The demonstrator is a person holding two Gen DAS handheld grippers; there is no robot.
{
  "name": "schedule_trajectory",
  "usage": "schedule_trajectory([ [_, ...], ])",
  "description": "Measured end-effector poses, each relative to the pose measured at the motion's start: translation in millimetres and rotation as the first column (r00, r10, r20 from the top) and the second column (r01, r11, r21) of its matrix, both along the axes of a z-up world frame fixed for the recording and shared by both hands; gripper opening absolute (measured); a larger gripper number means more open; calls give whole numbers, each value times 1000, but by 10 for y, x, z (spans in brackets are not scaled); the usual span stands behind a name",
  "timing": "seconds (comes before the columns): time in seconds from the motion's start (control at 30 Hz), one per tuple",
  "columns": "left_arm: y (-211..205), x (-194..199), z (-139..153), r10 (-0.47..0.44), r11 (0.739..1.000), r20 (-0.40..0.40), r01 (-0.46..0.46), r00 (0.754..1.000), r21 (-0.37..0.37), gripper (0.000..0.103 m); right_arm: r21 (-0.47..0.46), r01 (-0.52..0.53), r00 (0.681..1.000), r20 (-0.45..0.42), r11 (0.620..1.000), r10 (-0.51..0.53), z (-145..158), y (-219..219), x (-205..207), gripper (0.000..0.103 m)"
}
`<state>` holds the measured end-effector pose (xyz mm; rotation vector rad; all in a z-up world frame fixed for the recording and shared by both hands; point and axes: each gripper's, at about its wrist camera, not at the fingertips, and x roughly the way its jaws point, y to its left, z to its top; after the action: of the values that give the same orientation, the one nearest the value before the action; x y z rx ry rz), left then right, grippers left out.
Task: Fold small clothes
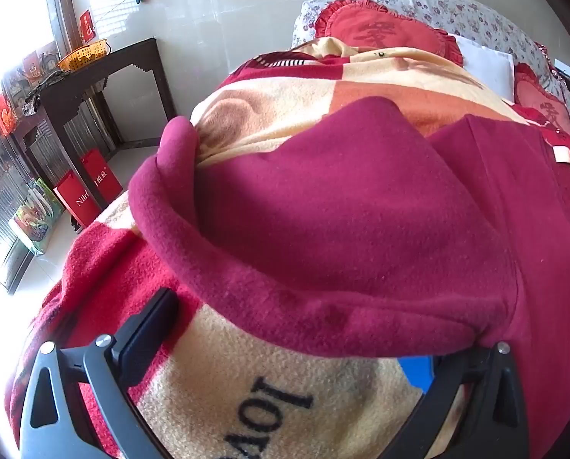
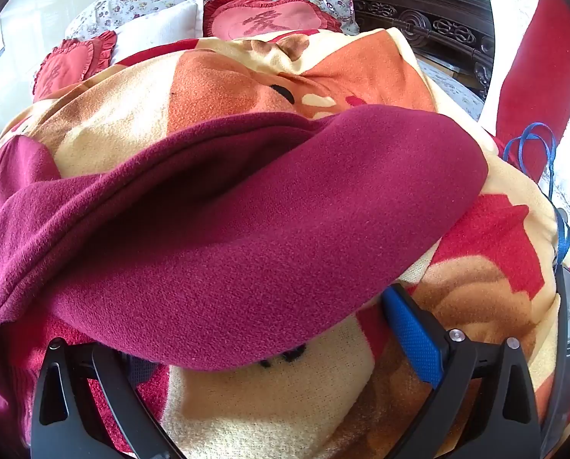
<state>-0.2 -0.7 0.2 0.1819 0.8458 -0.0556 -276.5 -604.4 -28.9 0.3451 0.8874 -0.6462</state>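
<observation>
Maroon fleece garment [image 1: 361, 210] draped across both spread grippers.
We see the left gripper [image 1: 296, 348] and right gripper [image 2: 254, 336] with jaws wide apart, clamping nothing; the garment fills mid-frame over the printed blanket [image 1: 285, 401], red heart cushions [image 2: 269, 19] at the top.

A dark side table [image 1: 105, 72] was set against a pale tiled wall [image 1: 208, 11]; red bags [image 1: 88, 191] were stood on the sunlit floor [image 1: 55, 244]. A carved headboard [image 2: 430, 23] was seen behind the bed.
</observation>
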Motion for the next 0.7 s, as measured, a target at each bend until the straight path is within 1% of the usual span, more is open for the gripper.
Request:
schedule_trajectory([
  [0.03, 0, -1, 0, 0, 1000, 0, 0, 1000, 1, 103, -10, 0, 1000, -15, 1000, 0, 0, 6, 8, 89],
  [0.17, -18, -8, 7, 1, 1000, -1, -1, 1000, 9, 103, -2, 0, 1000, -11, 1000, 0, -4, 3, 4, 89],
  [0.23, -33, -18, 34, -5, 1000, -23, 5, 1000, 15, 103, -1, 0, 1000, -10, 1000, 0, -10, 2, -1, 89],
  [0.27, 10, -6, 40, -13, 1000, -47, 14, 999, 4, 103, 3, 0, 1000, -7, 1000, 0, -14, -2, -6, 89],
  [0.33, 20, -50, 101, -26, 1000, -80, 27, 996, 6, 102, -3, 1, 1000, -16, 1000, -1, -3, 8, 8, 89],
  [0.4, -25, -112, 170, -35, 999, -88, 34, 996, -16, 101, -7, 2, 1000, -25, 1000, -2, 11, 30, -5, 88],
  [0.47, -9, -243, 306, -50, 998, -86, 46, 995, -40, 101, 0, 2, 999, -40, 1000, -2, 81, 73, -62, 79],
  [0.5, -9, -296, 361, -56, 998, -79, 53, 995, -42, 101, 5, 0, 999, -49, 1000, 0, 126, 116, -112, 77],
  [0.57, -6, -482, 538, -80, 996, -34, 78, 996, -43, 101, 5, 8, 999, -37, 1000, -8, 277, 224, -293, 73],
  [0.6, -17, -580, 633, -94, 995, -5, 94, 996, -38, 101, 1, 13, 1000, -19, 1000, -12, 355, 263, -352, 72],
  [0.63, -32, -670, 719, -109, 993, 17, 109, 994, -32, 101, -1, 17, 1000, 19, 1000, -17, 491, 322, -483, 72],
  [0.7, -70, -832, 862, -137, 990, 40, 138, 990, -29, 101, -6, 17, 997, 75, 1000, -17, 743, 418, -696, 72],
])
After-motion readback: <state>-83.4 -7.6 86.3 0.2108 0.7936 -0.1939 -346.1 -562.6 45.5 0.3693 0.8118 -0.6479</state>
